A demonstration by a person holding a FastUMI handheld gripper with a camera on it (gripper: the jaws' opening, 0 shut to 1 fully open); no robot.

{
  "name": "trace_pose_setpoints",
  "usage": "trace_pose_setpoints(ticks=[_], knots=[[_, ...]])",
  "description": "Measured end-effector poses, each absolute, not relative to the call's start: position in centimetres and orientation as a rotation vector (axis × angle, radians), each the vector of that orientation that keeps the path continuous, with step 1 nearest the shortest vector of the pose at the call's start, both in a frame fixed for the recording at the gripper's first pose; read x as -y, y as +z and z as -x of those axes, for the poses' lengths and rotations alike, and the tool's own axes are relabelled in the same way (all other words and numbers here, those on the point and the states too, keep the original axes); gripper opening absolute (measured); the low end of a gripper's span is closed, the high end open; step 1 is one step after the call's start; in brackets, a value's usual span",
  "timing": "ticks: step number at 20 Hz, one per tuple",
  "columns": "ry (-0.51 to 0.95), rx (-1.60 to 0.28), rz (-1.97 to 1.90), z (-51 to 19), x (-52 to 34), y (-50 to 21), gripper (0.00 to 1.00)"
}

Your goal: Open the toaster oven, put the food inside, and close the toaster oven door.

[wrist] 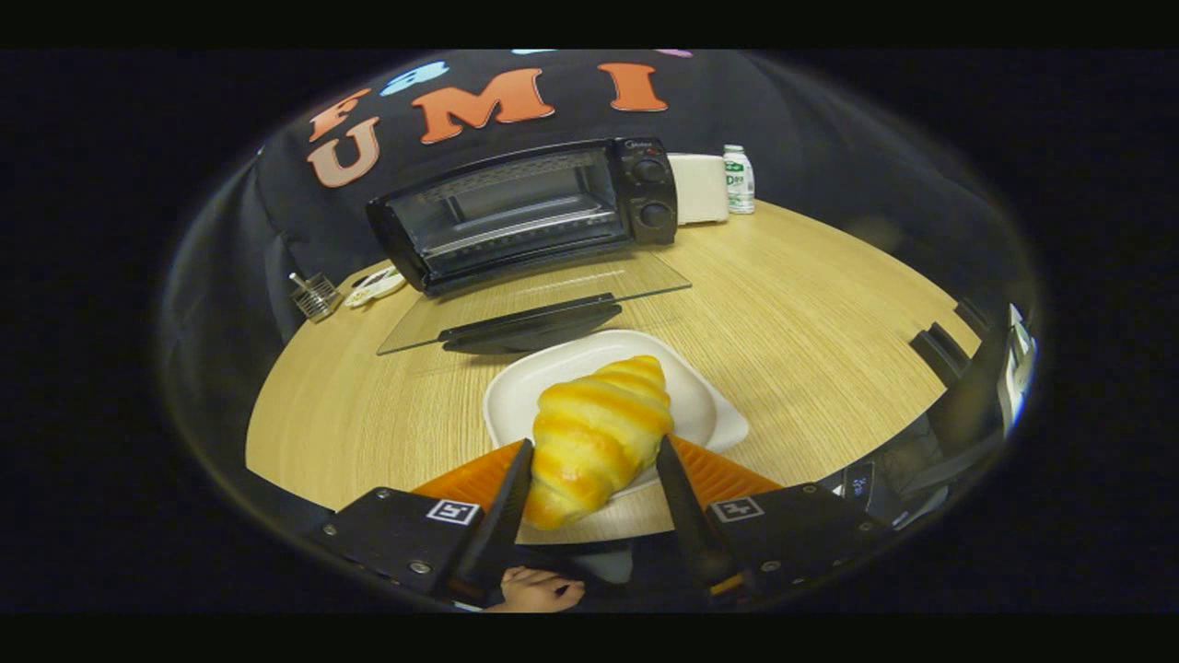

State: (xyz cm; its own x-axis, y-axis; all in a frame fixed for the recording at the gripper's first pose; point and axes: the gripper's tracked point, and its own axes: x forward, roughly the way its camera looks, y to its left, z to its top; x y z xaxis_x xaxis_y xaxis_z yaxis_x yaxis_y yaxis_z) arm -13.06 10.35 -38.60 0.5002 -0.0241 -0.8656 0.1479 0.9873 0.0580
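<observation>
Tongs [594, 470]: the two fingers stand on either side of a croissant [597, 433]. The left finger lies against its flank. The right finger is at its edge, and whether it actually presses cannot be told. So the fingers are closed about the croissant, but a firm clamp is not confirmed.

The croissant lies lengthwise along the fingers. Its near end reaches past the near lip of a white square plate [709, 419], and its far end points toward the oven. It looks to be resting on the plate, though this cannot be told for certain.

Beyond the plate, the toaster oven's glass door [516, 308] is swung fully down, flat over the tabletop [811, 313], with its dark handle at the near edge, close to the plate's far rim. The toaster oven [530, 212] stands behind it. Its cavity is open, the wire rack shows inside, and two knobs sit on its right panel.

Far right of the oven are a white box [700, 187] and a small bottle [739, 180]. Far left are a small wire holder [316, 296] and a round dish [376, 285].

Step in hand, judged: opening is done, and the grasp on the food is under way.

Next move calls for a sure pinch, then a lift high enough to clear the plate rim and the door handle, then a forward carry over the lowered glass into the cavity. The soft pastry may slip or crush if squeezed unevenly.
</observation>
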Motion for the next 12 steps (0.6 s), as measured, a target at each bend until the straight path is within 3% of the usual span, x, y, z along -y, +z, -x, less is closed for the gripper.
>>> trace_pose_setpoints(ticks=[5,7,12], knots=[[-0.128,-1.029,-0.215,12.8,-9.8,-38.6,0.47],[-0.125,-1.027,-0.256,12.8,-9.7,-38.4,0.4],[-0.1,-0.94,-0.321,11.7,-8.9,-35.8,0.38]])
